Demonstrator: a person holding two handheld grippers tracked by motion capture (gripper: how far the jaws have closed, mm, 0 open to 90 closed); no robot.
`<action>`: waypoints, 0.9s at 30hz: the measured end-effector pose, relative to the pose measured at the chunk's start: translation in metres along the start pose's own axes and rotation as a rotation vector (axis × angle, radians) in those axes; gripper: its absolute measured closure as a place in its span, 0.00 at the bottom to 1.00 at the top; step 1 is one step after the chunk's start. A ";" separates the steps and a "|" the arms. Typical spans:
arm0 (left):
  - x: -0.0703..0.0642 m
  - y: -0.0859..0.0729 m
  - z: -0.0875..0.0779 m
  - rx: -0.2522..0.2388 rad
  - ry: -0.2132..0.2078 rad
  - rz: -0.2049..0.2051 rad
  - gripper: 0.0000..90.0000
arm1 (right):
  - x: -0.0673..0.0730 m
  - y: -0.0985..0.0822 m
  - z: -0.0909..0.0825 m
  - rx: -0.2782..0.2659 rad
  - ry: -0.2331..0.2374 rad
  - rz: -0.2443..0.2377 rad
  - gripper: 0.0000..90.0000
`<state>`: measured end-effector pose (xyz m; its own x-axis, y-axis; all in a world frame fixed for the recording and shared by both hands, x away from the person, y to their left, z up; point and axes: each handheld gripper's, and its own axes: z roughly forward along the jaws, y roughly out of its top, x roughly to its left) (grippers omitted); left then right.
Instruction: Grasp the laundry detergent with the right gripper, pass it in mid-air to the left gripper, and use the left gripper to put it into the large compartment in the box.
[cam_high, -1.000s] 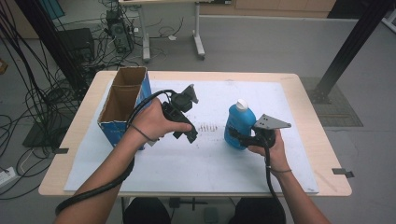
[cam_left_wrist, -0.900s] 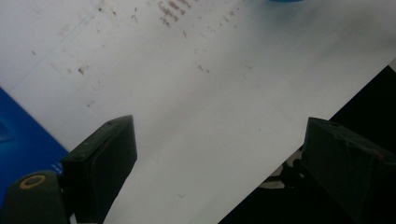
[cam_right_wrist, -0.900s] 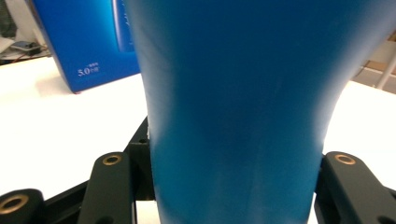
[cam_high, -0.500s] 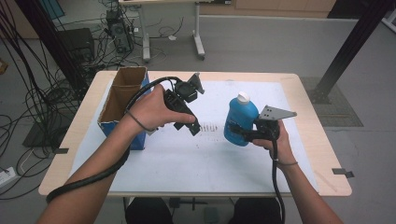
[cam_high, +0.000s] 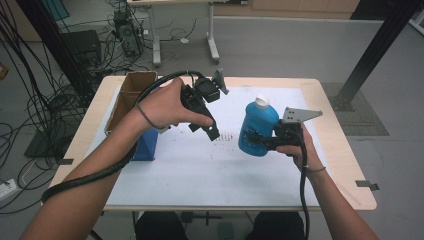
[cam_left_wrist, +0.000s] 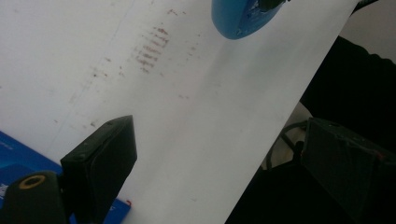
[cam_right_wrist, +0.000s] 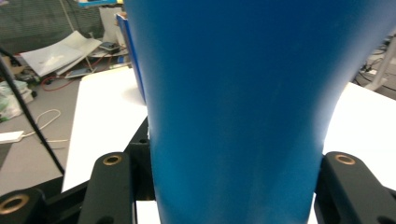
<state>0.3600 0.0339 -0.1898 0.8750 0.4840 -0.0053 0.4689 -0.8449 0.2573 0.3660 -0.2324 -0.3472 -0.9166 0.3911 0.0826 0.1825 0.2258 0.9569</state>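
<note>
We see a blue bottle (cam_high: 257, 127) with a white cap (cam_high: 261, 101) standing upright right of centre in the high view, over the white sheet (cam_high: 200, 170) that covers the worktop (cam_high: 345, 165). The right gripper (cam_high: 260, 141) clamps it low on its body; in the right gripper view the bottle's blue wall (cam_right_wrist: 233, 107) sits between the two black jaws, which press against it on either side. We cannot tell whether its base touches the sheet. The right hand (cam_high: 295, 147) grips the handle just right of the bottle, and the grey three-cornered plate (cam_high: 297, 115) sits above it.

Left of the bottle, in the middle of the high view, the left gripper (cam_high: 210, 131) is held above the sheet by the left hand (cam_high: 167, 105), tilted with its jaws pointing down and to the right. In the left gripper view its jaws stand wide apart with nothing between them, and the bottle's base (cam_left_wrist: 240, 18) shows at the top edge. Faint reddish smudges (cam_left_wrist: 152, 46) mark the sheet between the two grippers.

At the left of the high view, a cardboard box (cam_high: 131, 97) with blue sides stands open on the worktop, partly behind the left forearm.
</note>
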 end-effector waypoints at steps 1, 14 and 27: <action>-0.001 0.001 -0.001 -0.002 -0.004 0.005 0.12 | 0.000 0.001 -0.001 0.003 0.011 -0.004 0.49; -0.009 0.014 -0.019 -0.010 -0.030 0.120 0.12 | 0.009 0.015 -0.003 0.037 0.167 -0.045 0.49; -0.026 0.020 -0.031 0.011 -0.038 0.269 0.13 | 0.022 0.035 0.004 0.060 0.336 -0.097 0.50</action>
<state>0.3428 0.0109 -0.1544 0.9720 0.2334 0.0257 0.2204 -0.9444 0.2440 0.3534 -0.2129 -0.3134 -0.9947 0.0520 0.0885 0.1002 0.3039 0.9474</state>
